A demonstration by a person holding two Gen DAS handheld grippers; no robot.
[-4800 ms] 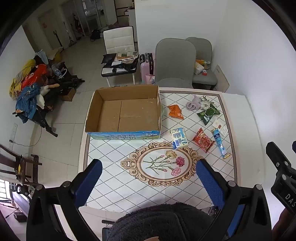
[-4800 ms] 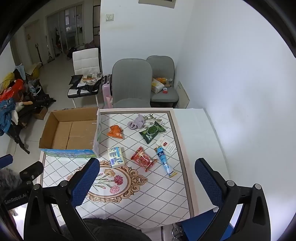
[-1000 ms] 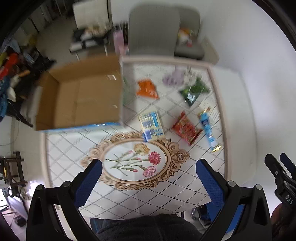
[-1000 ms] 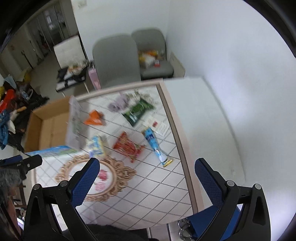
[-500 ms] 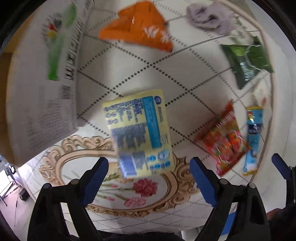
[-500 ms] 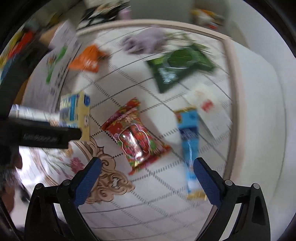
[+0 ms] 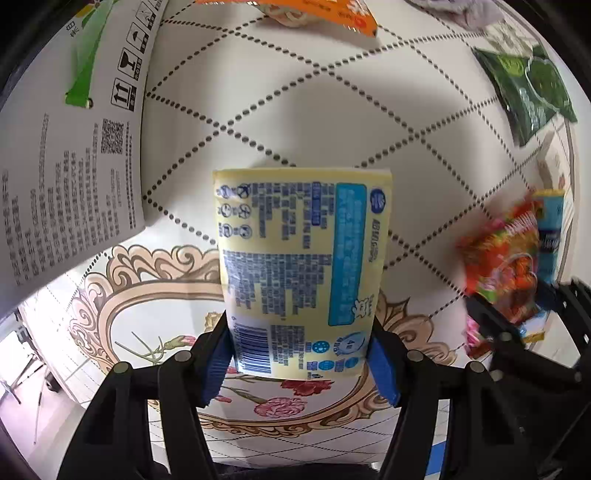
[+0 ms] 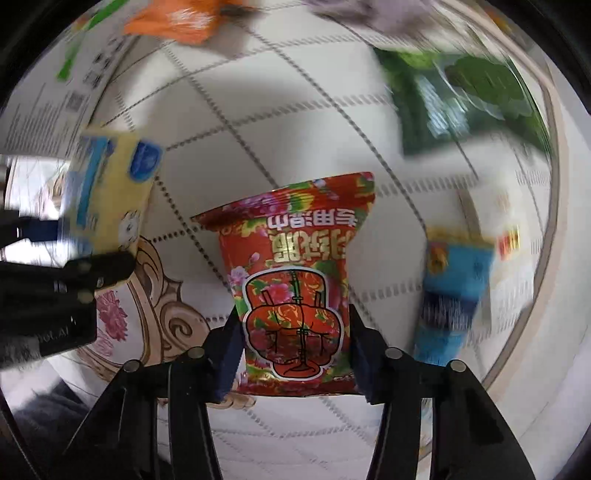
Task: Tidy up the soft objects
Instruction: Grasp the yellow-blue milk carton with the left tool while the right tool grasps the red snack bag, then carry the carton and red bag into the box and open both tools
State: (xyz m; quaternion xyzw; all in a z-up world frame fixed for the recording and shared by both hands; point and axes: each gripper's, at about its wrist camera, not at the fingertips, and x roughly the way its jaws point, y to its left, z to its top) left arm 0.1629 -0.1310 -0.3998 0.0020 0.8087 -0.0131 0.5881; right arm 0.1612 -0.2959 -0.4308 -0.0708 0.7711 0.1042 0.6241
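Left hand-held gripper (image 7: 300, 363) closing across the yellow pack (image 7: 301, 266) beside the cardboard box (image 7: 70, 147), right hand-held gripper (image 8: 295, 354) closing across the red pouch (image 8: 295, 280); both light, yielding, likely slippery, best pinched mid-width.

Left of the left gripper (image 7: 301, 363) the box wall (image 7: 70, 155) blocks; ahead, bare cloth (image 7: 314, 110), then an orange packet (image 7: 295, 14).

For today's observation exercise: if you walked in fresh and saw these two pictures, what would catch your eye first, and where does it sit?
The yellow packet fills the middle of the left wrist view, lying on the patterned tablecloth with the left gripper closing on its near end. In the right wrist view the red flowered packet sits centre frame, between the closing fingers of the right gripper. A blue tube lies just to its right.
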